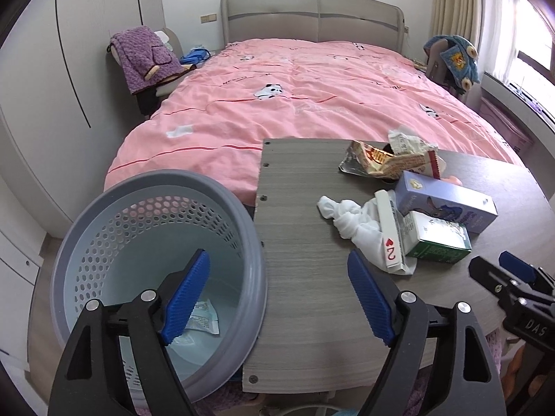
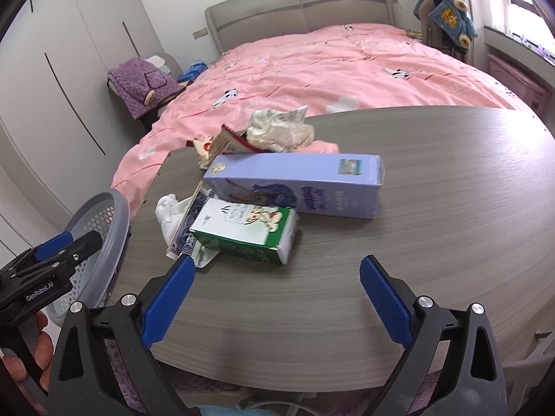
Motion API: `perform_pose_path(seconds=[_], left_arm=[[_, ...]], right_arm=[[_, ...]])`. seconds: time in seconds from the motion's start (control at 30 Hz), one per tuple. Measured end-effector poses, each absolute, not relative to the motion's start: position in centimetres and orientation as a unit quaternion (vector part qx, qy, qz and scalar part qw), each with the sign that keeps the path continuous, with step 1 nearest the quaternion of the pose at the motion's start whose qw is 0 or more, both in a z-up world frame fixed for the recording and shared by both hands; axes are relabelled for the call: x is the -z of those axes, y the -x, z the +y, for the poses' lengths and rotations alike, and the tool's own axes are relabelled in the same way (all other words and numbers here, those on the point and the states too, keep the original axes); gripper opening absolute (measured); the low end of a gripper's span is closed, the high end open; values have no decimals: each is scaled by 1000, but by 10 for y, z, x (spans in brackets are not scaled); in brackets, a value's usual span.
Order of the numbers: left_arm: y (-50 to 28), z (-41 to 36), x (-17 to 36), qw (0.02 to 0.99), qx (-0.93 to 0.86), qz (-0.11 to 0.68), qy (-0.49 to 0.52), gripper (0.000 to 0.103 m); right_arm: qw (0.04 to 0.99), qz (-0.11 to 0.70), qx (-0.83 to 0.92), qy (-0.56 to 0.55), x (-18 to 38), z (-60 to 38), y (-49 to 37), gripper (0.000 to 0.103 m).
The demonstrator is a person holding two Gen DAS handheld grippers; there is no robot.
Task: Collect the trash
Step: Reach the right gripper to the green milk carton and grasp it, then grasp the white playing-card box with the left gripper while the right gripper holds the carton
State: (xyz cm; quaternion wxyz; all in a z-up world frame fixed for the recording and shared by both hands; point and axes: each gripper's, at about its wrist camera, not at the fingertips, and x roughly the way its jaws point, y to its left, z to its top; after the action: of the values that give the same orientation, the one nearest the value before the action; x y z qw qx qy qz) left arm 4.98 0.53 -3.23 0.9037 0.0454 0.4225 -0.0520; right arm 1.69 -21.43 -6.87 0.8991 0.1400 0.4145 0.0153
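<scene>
A grey perforated bin [image 1: 104, 228] stands at the table's left edge with a flat wrapper [image 1: 203, 319] on its bottom; its rim shows in the right wrist view [image 2: 119, 215]. On the grey wooden table [image 2: 433, 242] lies a pile: a green-white carton [image 2: 242, 232], a purple box [image 2: 298, 183], white tissue [image 1: 350, 218], a playing-card box [image 1: 390, 235], a snack wrapper [image 1: 378, 159] and crumpled paper [image 2: 281, 128]. My left gripper [image 1: 279, 274] is open and empty over the bin rim and table edge. My right gripper [image 2: 275, 280] is open and empty, just short of the carton.
A bed with a pink duvet [image 1: 295, 79] lies behind the table. A chair with a purple blanket [image 1: 145, 55] stands at its left, a chair with a blue blanket [image 1: 454, 59] at its right. White wardrobes [image 1: 41, 79] line the left wall.
</scene>
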Motion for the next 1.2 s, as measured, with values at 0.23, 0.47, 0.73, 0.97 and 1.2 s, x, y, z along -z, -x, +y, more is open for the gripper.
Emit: perform_pose_path(seconds=[0.23,0.47,0.73,0.97,1.2], left_arm=[[-51,11,34,905,46,421,-45,79],[-50,13,38,905,50,420,-43,79],[-49,14,43,903,58,424,-35,79],[-50,14,45,901,63,428,-29,79],[-49,13,44,900,65,430,-29,79]], right_arm=[[897,420,-12,-136,73,-196,-35,97],[894,426,8,-138,76,-189,-51,97],[889,438,26,-130,83,-182,-66,97],[887,444,29,-121,89,-179,-71,92],[892,434,16,-127,86,-184,-64,85]])
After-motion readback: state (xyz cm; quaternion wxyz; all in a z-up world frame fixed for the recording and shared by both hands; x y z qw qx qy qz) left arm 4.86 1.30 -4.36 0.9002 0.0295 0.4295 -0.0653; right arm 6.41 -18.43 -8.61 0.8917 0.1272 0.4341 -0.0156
